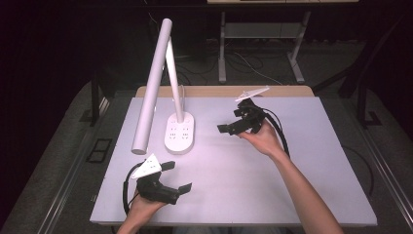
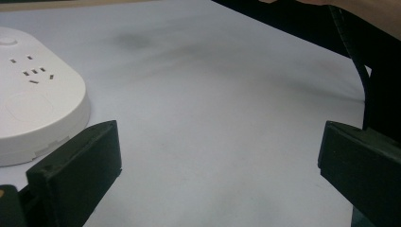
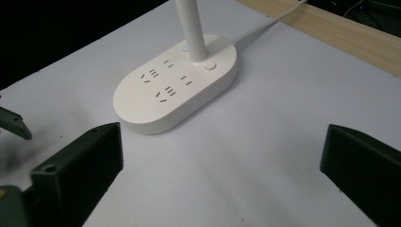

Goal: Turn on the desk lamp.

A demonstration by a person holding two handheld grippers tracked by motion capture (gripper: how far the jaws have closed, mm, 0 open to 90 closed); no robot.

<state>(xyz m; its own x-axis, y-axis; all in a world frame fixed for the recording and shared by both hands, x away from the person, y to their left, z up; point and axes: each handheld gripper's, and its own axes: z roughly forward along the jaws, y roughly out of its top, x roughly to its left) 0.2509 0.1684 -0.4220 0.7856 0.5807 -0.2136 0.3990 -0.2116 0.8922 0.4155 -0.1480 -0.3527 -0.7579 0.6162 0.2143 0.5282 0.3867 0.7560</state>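
Note:
A white desk lamp stands at the table's left-middle. Its oval base carries several sockets, and its long tube head slants down to the left. My left gripper rests near the front edge, below the base, open with nothing between its jaws. The base lies at the left of the left gripper view. My right gripper is held to the right of the base, pointing at it, open and empty. In the right gripper view the base and the lamp's stem lie ahead of the jaws.
A white sheet covers the table, with a wooden strip along the back. The lamp's white cord runs off toward that strip. The right gripper's black cable hangs along the forearm. Dark floor and table legs lie beyond.

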